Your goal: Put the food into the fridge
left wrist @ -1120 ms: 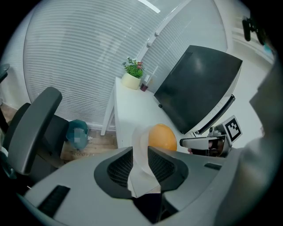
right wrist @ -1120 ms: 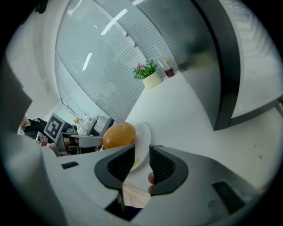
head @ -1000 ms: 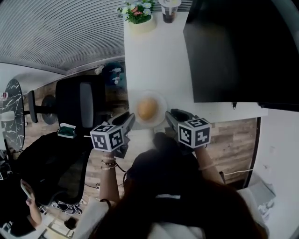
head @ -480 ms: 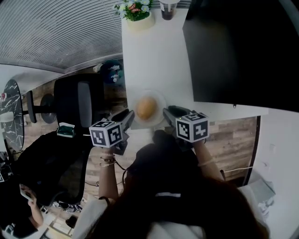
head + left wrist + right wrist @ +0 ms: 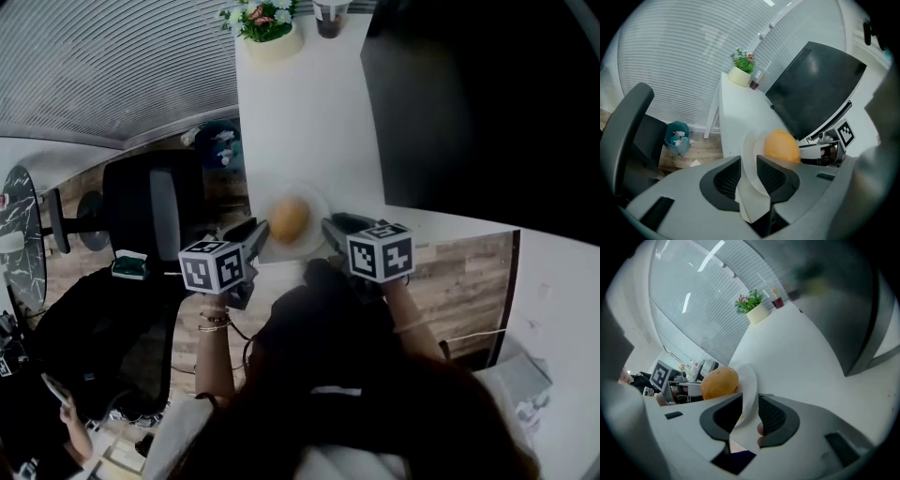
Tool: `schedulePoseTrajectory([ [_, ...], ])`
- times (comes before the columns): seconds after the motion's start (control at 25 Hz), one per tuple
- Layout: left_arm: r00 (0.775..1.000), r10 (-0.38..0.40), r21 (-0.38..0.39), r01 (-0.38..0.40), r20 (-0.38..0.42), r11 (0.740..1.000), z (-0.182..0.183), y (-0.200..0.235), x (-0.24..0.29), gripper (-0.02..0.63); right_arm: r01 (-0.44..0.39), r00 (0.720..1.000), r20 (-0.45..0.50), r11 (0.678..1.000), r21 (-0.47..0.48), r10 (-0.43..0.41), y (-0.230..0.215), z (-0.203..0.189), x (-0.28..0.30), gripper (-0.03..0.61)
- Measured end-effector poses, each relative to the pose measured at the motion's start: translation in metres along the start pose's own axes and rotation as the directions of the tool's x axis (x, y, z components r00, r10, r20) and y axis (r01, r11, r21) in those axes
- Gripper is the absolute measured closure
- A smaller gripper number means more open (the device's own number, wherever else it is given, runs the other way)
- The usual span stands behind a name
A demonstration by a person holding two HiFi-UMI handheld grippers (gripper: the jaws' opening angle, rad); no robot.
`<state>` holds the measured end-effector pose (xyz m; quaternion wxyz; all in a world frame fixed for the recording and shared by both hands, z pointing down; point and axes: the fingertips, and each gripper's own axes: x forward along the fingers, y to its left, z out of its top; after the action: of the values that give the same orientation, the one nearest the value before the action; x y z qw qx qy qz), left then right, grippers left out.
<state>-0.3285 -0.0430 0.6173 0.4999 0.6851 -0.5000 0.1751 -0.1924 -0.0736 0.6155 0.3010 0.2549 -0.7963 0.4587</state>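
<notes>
- The food (image 5: pixel 289 219), a round orange-brown piece, lies on a white plate (image 5: pixel 315 206) at the near edge of the white counter (image 5: pixel 300 122).
- The left tool (image 5: pixel 255 232) is narrow and clamped on the plate's left rim, with the rim filling the gap between its jaws.
- The right tool (image 5: pixel 331 228) has the opposite rim between its jaws. They have just been opening a little, though the pads look to be on the rim.
- The black fridge (image 5: pixel 469 103) stands on the counter just beyond and to the right of the plate, and its door looks closed.
- By my judgement the task is at its start: the plate is taken up on both sides, but nothing has gone in.
- Left to do: open the fridge, carry the plate level to it, and set it inside.
</notes>
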Motion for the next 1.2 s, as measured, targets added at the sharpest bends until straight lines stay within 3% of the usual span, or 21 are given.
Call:
schedulePoseTrajectory([
  [0.36,0.999,-0.03,0.004,0.03,-0.027,1.0,0.0029,-0.0007,0.0033,0.505,-0.018,1.0,-0.011,1.0,0.011,0.018,0.0027,-0.0009,0.0046,0.466],
  [0.76,0.996,-0.032,-0.013,0.031,-0.081,0.999,0.004,0.0008,0.007,0.533,-0.052,0.999,0.007,0.992,0.111,0.052,-0.002,0.0036,0.0039,0.508],
  [0.84,0.996,-0.025,-0.015,0.024,-0.083,1.0,0.0037,0.0017,0.0075,0.552,-0.048,0.999,0.012,0.992,0.118,0.047,-0.0045,0.0038,0.0042,0.535],
  [1.2,0.999,-0.028,-0.058,0.025,-0.045,0.998,-0.0002,-0.005,0.0003,0.564,-0.024,1.0,0.005,0.995,0.093,0.024,-0.0042,-0.0044,-0.0028,0.537],
])
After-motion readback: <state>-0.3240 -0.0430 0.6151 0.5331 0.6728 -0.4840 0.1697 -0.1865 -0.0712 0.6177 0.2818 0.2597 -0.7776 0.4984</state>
